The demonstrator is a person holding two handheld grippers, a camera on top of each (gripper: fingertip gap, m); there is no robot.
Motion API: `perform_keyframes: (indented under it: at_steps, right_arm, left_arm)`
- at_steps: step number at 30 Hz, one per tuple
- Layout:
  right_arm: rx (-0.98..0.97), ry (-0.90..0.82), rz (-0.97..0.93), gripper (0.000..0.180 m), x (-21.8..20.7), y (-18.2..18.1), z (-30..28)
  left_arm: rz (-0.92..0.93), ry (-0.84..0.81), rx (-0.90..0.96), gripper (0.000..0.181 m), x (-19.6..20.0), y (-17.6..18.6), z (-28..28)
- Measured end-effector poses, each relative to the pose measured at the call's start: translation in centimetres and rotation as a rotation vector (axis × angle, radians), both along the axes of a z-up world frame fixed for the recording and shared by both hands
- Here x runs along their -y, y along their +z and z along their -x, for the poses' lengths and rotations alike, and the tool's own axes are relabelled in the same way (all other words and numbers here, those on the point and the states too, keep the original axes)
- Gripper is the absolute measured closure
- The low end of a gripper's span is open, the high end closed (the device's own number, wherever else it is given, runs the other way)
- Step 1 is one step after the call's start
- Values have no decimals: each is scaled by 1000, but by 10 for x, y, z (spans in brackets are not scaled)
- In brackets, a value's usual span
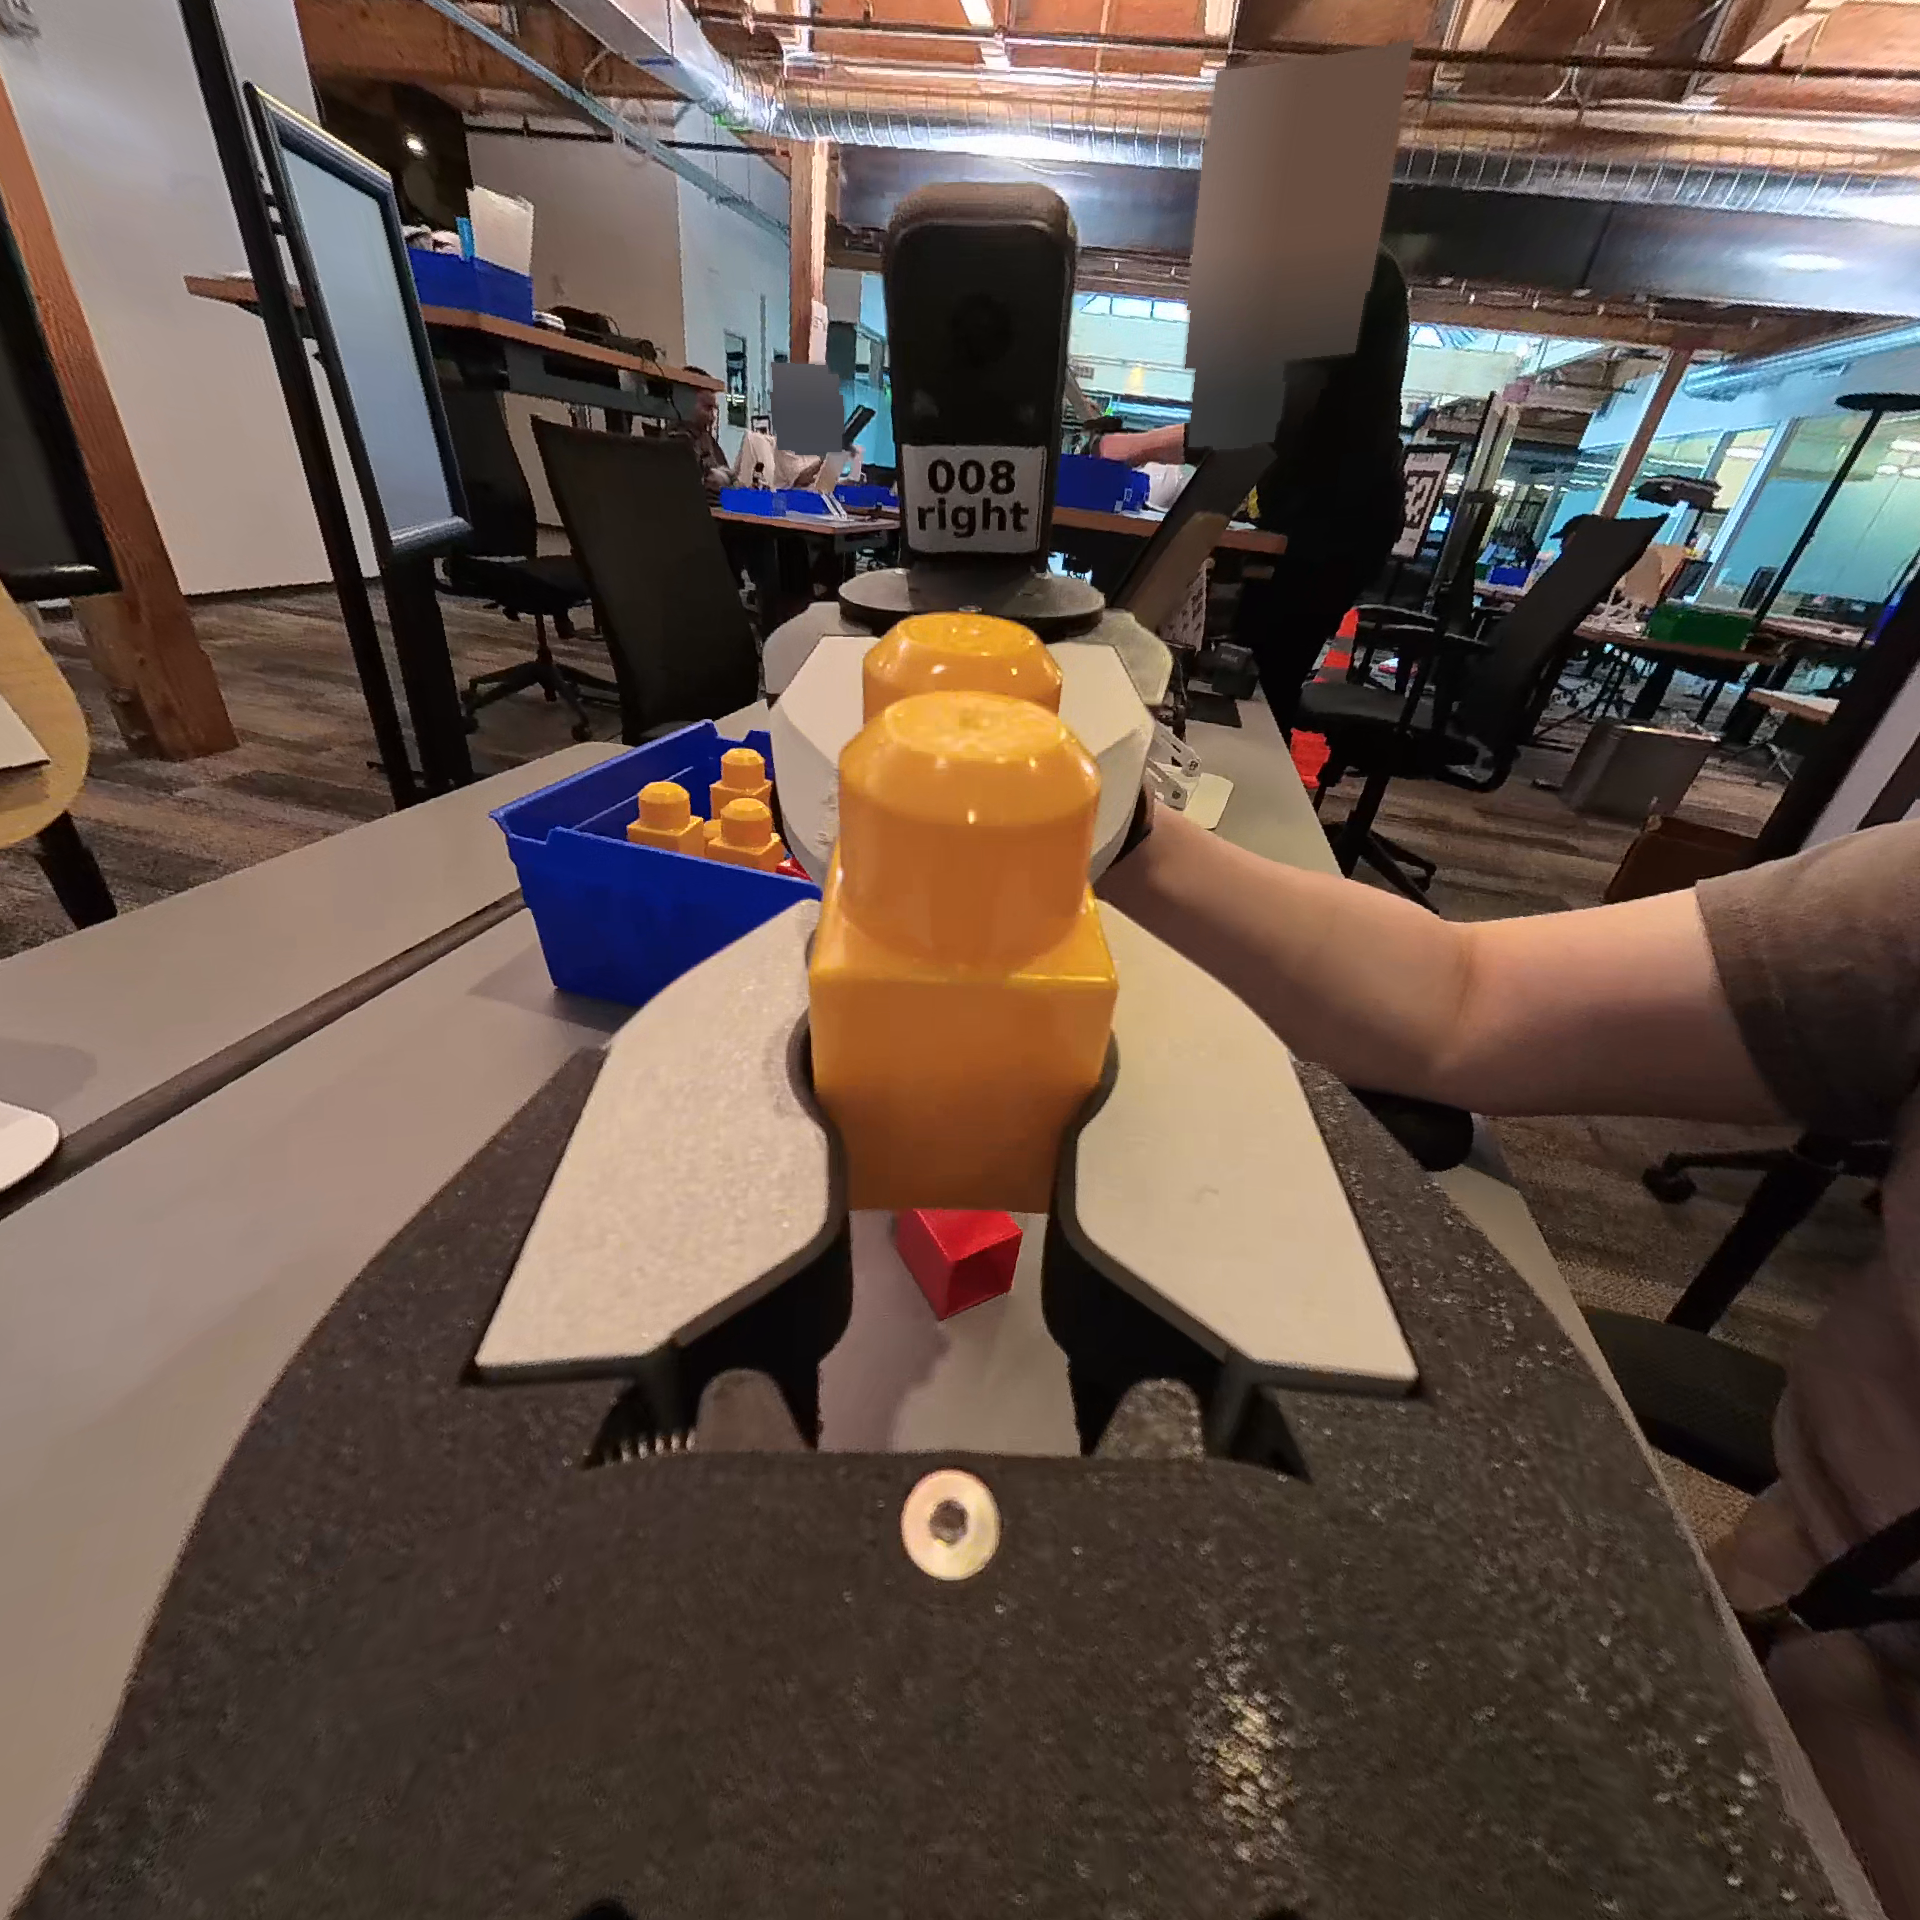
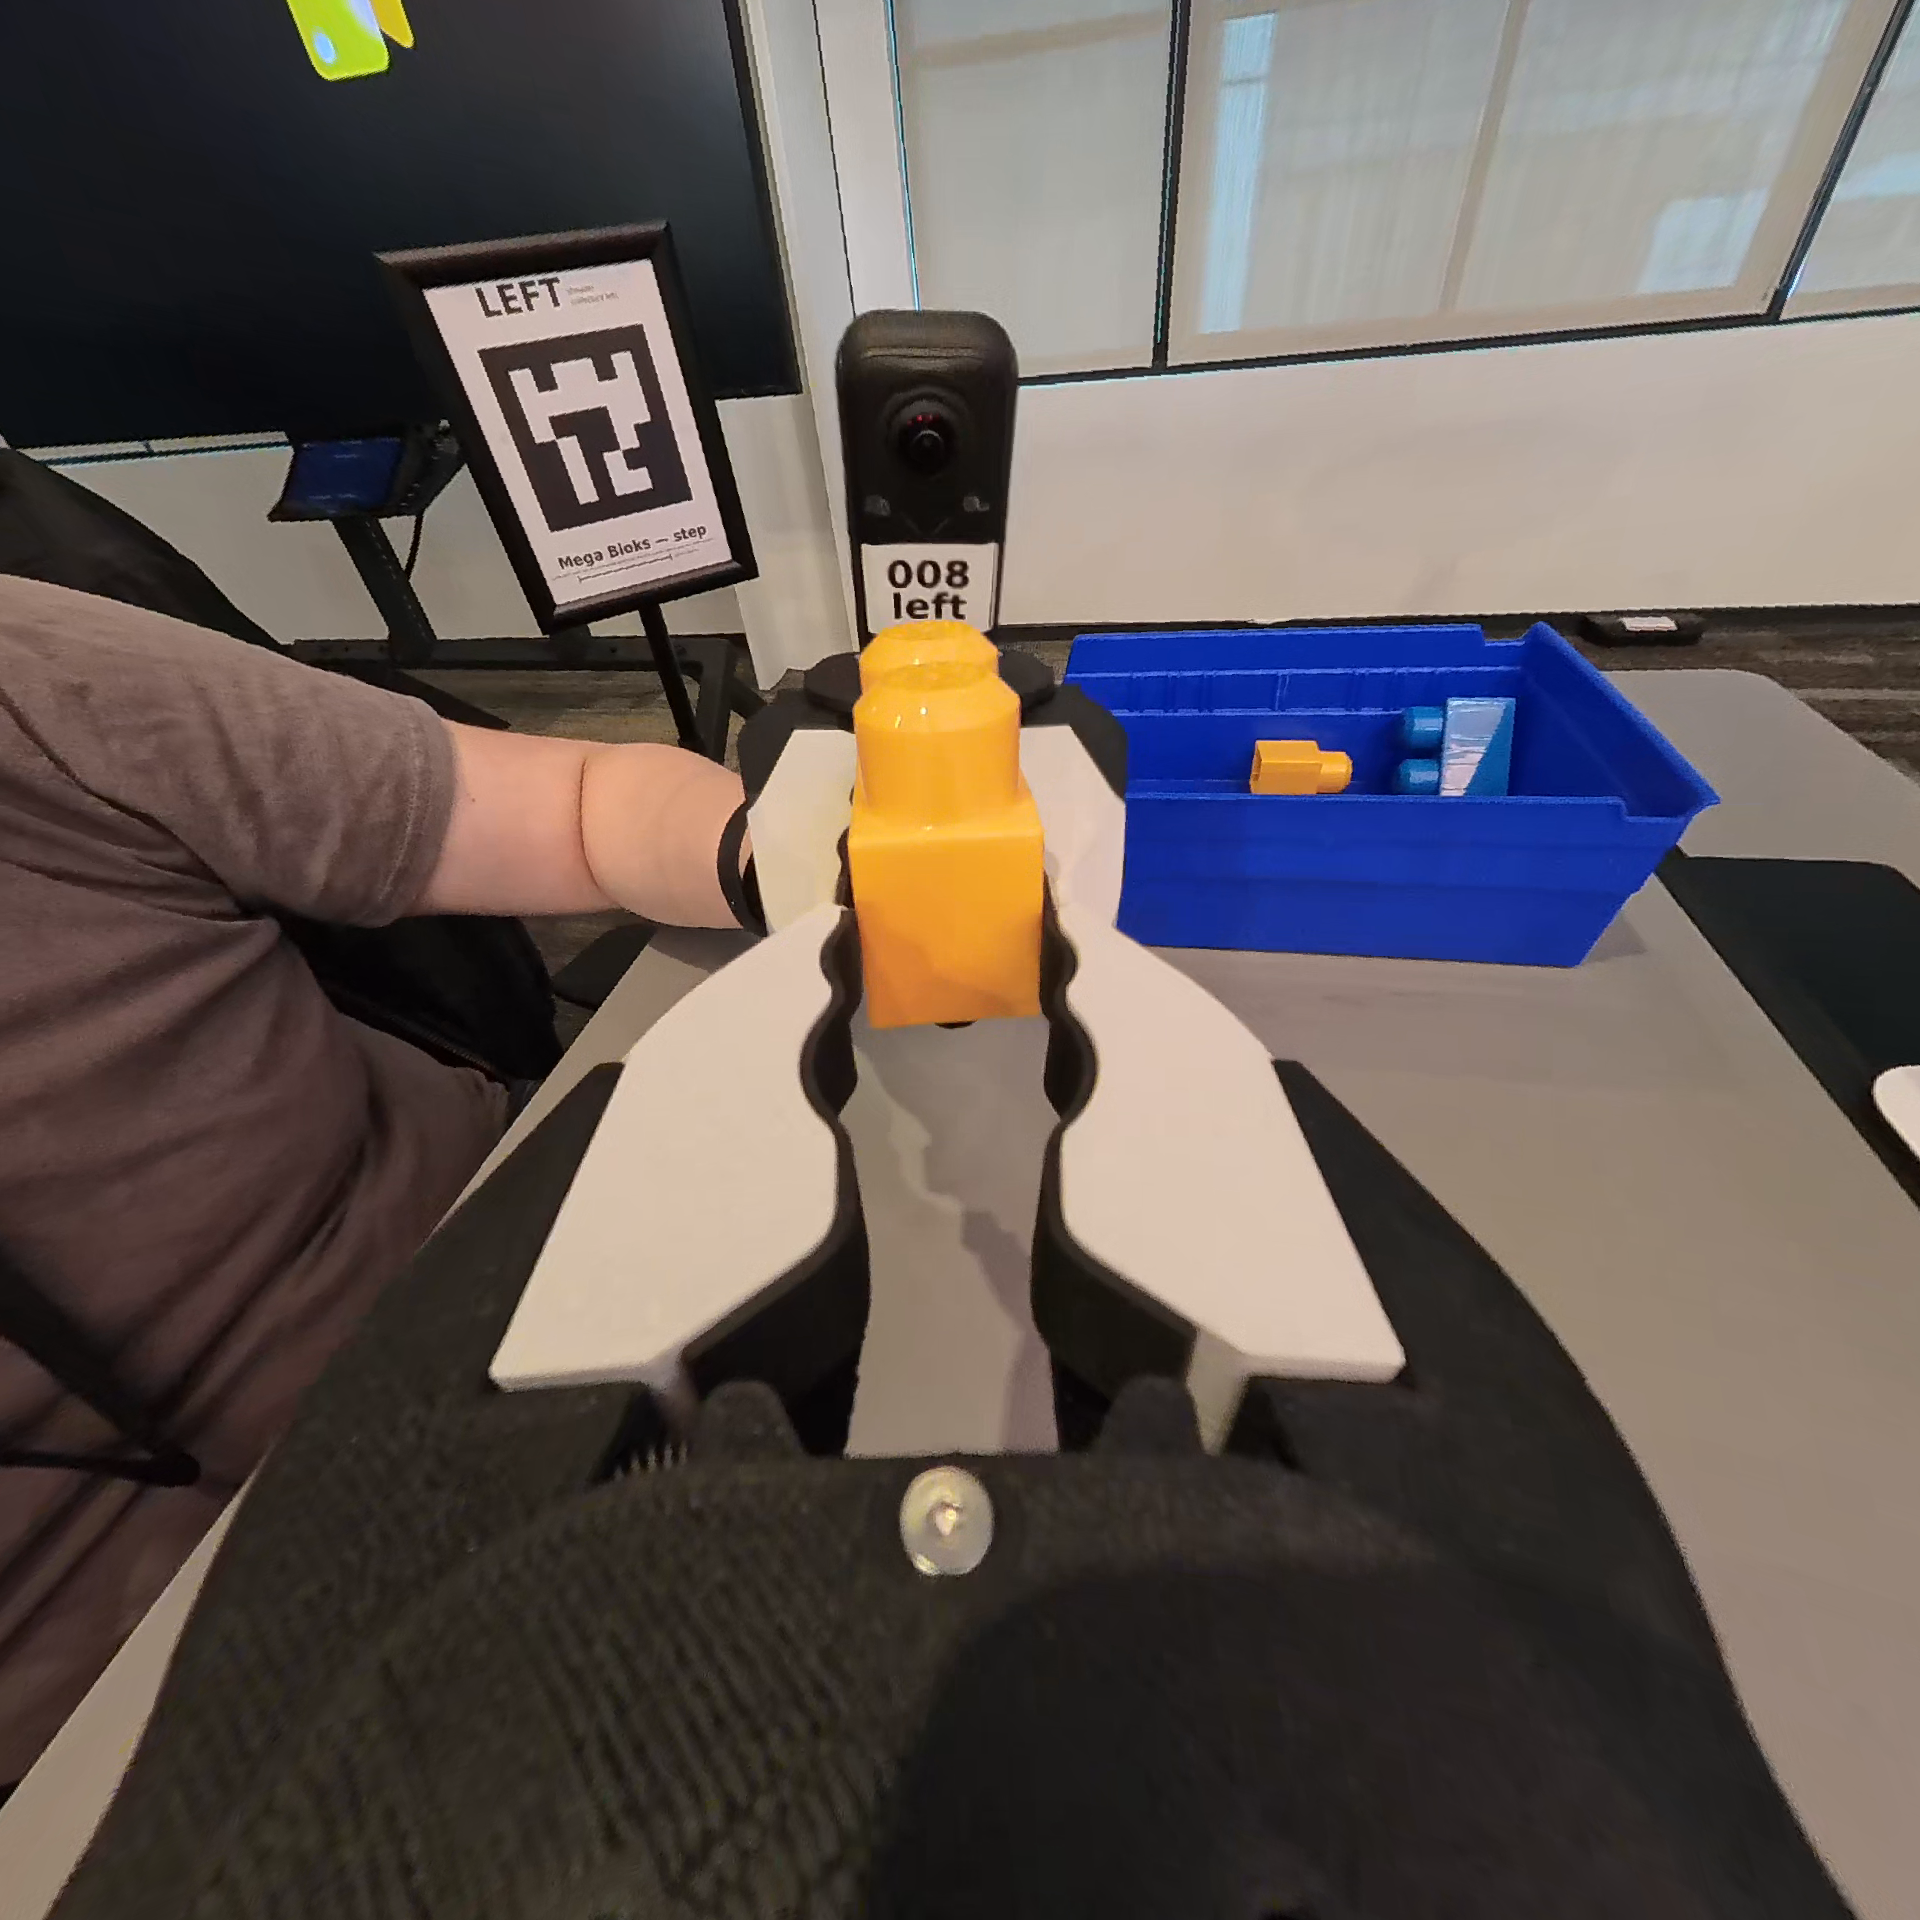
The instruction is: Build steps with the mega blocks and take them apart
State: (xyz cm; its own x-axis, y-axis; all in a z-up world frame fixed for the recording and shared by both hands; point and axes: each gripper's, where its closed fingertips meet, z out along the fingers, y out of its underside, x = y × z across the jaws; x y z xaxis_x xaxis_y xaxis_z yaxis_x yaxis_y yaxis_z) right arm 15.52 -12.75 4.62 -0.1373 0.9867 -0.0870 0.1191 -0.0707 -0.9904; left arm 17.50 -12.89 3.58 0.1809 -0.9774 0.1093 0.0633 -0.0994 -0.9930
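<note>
I have one orange block [image 1: 961, 1049], two studs long, held above the grey table [image 1: 260, 1039] between both claws, which face each other along its length. My left claw [image 1: 951, 1101] is clenched on the near end in its own view, the body of the block seated in the notches of both fingers with one stud standing above them. My right claw [image 2: 945, 935] is clenched on the opposite end, gripping the lower body near the fingertips. From either camera the other claw sits just behind the far stud, so the two are close together with the block bridging them. Below the left claw a small red block [image 1: 958, 1262] lies on the table, apart from the orange one; I cannot tell if it is joined to anything. A blue bin [image 1: 623, 914] at the far left in the left view holds several orange blocks [image 1: 707, 821], and the bin [image 2: 1382, 883] to the right in the right view holds a small orange piece [image 2: 1299, 769] and a blue block [image 2: 1455, 748]. I see no finished steps anywhere, only this single block in the air. My judgement is that we are either early in the build or near the end of taking it apart; the views do not settle which.
</note>
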Motion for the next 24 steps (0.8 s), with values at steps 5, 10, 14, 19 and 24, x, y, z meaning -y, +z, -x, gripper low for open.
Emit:
perform_keyframes:
  at_steps: [5,10,14,19,24]
  right_arm:
    - [-19,33,65,146,3,4,0]
    - [8,-16,85,142,-5,3,-2]
    - [51,-28,65,147,-6,-4,-2]
    - [40,-30,130,146,-9,-4,-1]
    - [14,-35,155,146,-11,-2,0]
  left_arm:
    - [61,-37,50,140,4,2,-1]
    - [106,-38,85,140,-2,-3,0]
    - [113,-35,104,140,-2,-6,0]
    - [140,-31,85,140,-5,-6,1]
    - [158,-28,79,140,-7,-4,2]
